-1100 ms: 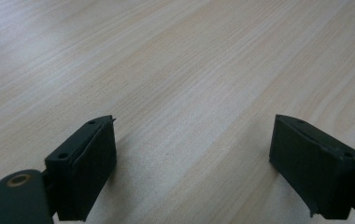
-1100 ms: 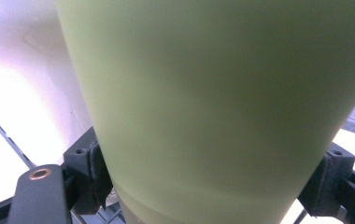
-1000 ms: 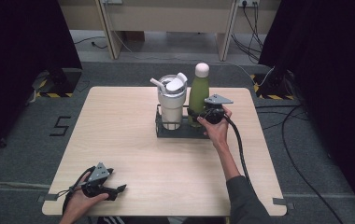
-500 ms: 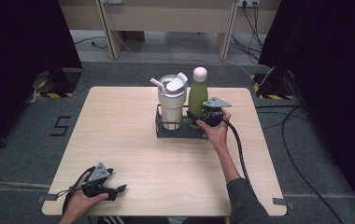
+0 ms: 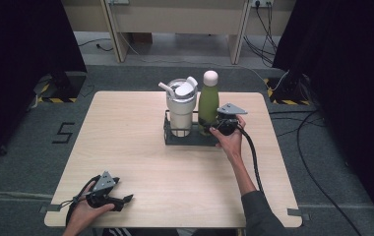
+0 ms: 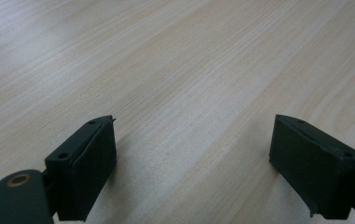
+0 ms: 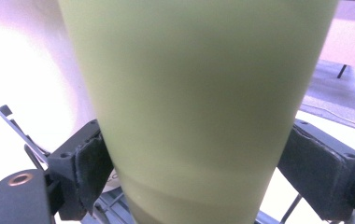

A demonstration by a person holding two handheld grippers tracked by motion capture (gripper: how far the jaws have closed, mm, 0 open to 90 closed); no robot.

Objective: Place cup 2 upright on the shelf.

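Jaws of right gripper (image 5: 219, 126) just opened off green bottle (image 5: 207, 105); pads (image 7: 89, 170) stand either side of it, small gap at right pad. Bottle upright in black wire rack (image 5: 175, 137), at 3 o'clock of white tumbler (image 5: 181, 110). Placement looks finished; next, withdraw. Versus earlier frames: bottle in same place, right hand unmoved. Left gripper (image 5: 118, 199) idle at table (image 5: 126, 128) near edge, 7 o'clock, jaws spread, empty.

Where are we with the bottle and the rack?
Done: the green bottle stands upright in the black rack, beside the white tumbler. In hand: the right tool is at the bottle's lower body and its jaws have just been opening; in the right gripper view a small gap shows on the right side, so it looks released. Left: pull that tool clear. The left tool rests open on the table.
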